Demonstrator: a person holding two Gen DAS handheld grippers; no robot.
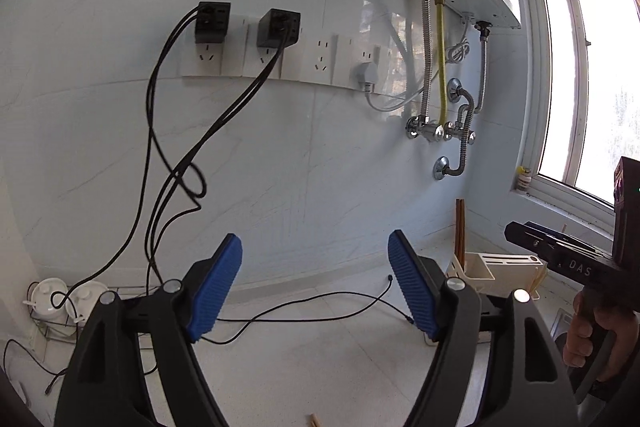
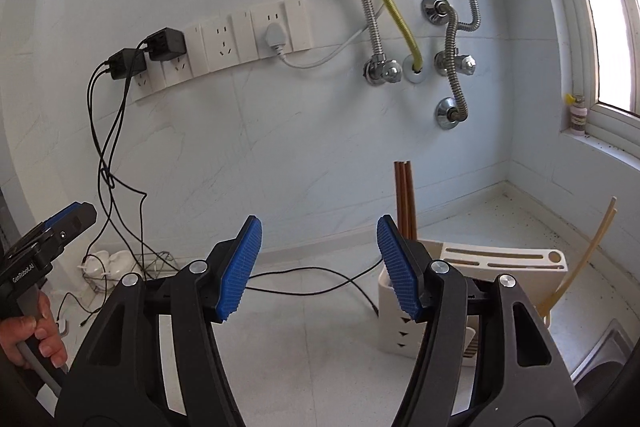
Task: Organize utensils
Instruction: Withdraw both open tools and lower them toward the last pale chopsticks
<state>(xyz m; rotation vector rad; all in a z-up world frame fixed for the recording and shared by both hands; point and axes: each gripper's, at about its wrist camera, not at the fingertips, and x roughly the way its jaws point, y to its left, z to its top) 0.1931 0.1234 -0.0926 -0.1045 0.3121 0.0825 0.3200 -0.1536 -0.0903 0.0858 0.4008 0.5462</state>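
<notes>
The left claw is sitting low in the middle of its picture with its two blue pads wide apart, and nothing is between them. The right claw is doing the same in its own picture: blue pads apart, nothing in its grip. Both are hanging over the white counter and facing the white wall.

The cream utensil holder is standing on the counter at the lower right of the right picture, just behind the right claw's right pad. Dark brown chopsticks are sticking straight up out of its left end. Pale yellow chopsticks are leaning out at its right end. In the left picture the holder is showing at the lower right, partly hidden by the claw.

One more chopstick tip is peeking in at the bottom edge of the left picture, lying on the counter.

A thin black cable is lying across the counter behind the claws.
</notes>
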